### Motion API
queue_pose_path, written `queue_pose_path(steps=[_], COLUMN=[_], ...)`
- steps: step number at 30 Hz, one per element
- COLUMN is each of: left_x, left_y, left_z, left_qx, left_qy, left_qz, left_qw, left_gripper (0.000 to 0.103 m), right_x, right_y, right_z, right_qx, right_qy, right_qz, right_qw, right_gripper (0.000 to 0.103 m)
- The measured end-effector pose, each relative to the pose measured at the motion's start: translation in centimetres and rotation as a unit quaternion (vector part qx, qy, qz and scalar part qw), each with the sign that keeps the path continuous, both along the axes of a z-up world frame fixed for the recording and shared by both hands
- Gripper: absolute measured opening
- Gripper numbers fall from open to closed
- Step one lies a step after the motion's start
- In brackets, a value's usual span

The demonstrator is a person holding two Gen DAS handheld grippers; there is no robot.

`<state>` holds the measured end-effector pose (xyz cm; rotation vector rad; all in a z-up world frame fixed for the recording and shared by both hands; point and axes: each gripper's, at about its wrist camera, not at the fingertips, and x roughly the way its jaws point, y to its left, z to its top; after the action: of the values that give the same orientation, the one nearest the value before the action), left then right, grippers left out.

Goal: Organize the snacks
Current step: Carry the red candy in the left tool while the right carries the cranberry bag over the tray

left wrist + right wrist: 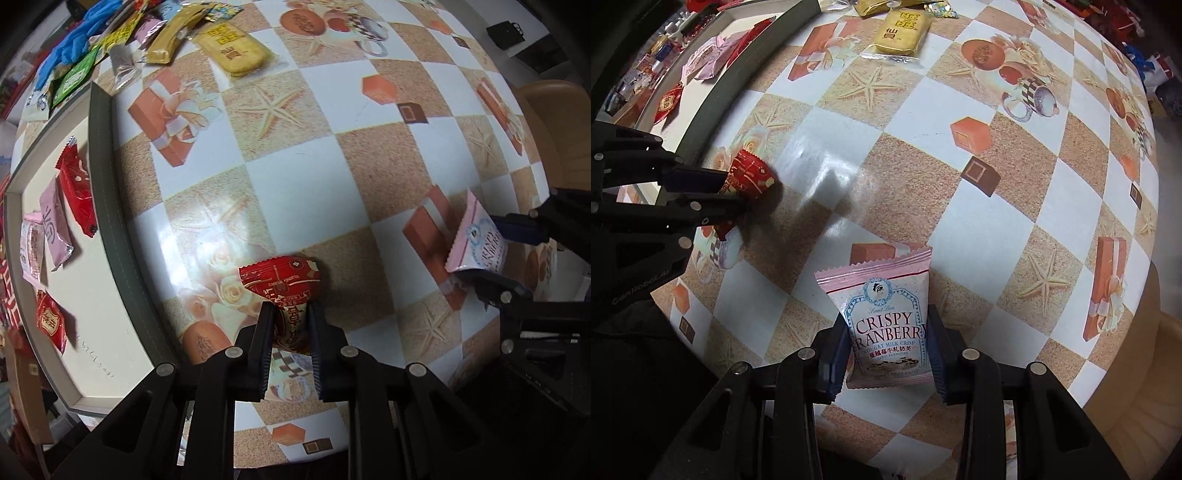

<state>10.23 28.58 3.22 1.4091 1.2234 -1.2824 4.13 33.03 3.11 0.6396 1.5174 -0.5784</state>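
Carrying two packets above the table (pixel 295 192) | left gripper (pixel 290 314) clamps red packet (pixel 284 284) | right gripper (pixel 890 347) clamps pink packet (pixel 886 325) | advice: keep grips firm, release low inside tray (pixel 107 155).

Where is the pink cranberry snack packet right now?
The pink packet sits bottom centre of the right wrist view, clamped in the right gripper above the checkered tablecloth.
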Motion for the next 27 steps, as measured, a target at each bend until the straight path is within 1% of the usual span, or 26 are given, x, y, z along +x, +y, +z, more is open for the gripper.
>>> queue_pose_path(steps=[1,2,4,6,10,12,16,17,18,21,23,27], left_x=[-0.1,0.0,0.8,1.8,4.1,4.5,4.3,4.0,3.9,3.0,2.2,2.1], left_y=[0.1,0.1,0.2,0.4,1.5,2.0,3.1,3.1,3.1,2.2,2.0,3.0], left_z=[0.2,0.4,0.7,0.7,0.4,0.2,0.8,1.0,1.0,2.2,2.6,3.9], left_qx=[-0.001,-0.004,-0.010,-0.012,-0.012,-0.008,-0.014,-0.017,-0.019,-0.024,-0.029,-0.043], left_qy=[0.008,0.021,0.038,0.045,0.077,0.080,0.077,0.072,0.066,0.042,0.032,0.014], left_qz=[0.001,0.010,0.037,0.060,0.126,0.141,0.136,0.130,0.122,0.092,0.079,0.069], left_qw=[1.0000,0.9997,0.9985,0.9971,0.9890,0.9868,0.9876,0.9888,0.9902,0.9946,0.9960,0.9966], left_gripper=[0.019,0.019,0.019,0.018,0.018,0.018,0.018,0.018,0.018,0.018,0.018,0.018], right_x=[-0.1,0.4,-0.2,-0.7,-2.1,-3.6,-4.9,-5.2,-6.6,-7.3,-7.9,-8.2], right_y=[0.2,-0.3,0.0,0.1,-0.4,-0.4,-0.2,-0.1,-0.4,-0.4,-0.9,-1.5], right_z=[0.0,-0.7,-0.9,-0.9,-1.0,-0.9,-0.8,-0.9,-0.6,-0.3,0.0,0.2], right_qx=[0.001,0.003,0.008,0.012,0.012,0.015,0.020,0.021,0.020,0.017,0.015,0.018], right_qy=[-0.001,-0.003,-0.008,-0.011,-0.015,-0.018,-0.025,-0.027,-0.030,-0.037,-0.047,-0.062], right_qz=[-0.001,-0.003,-0.012,-0.022,-0.038,-0.049,-0.063,-0.066,-0.068,-0.071,-0.076,-0.081], right_qw=[1.000,1.000,1.000,1.000,0.999,0.999,0.998,0.997,0.997,0.997,0.996,0.995], right_gripper=[0.039,0.039,0.039,0.039,0.039,0.039,0.039,0.039,0.039,0.039,0.039,0.039])
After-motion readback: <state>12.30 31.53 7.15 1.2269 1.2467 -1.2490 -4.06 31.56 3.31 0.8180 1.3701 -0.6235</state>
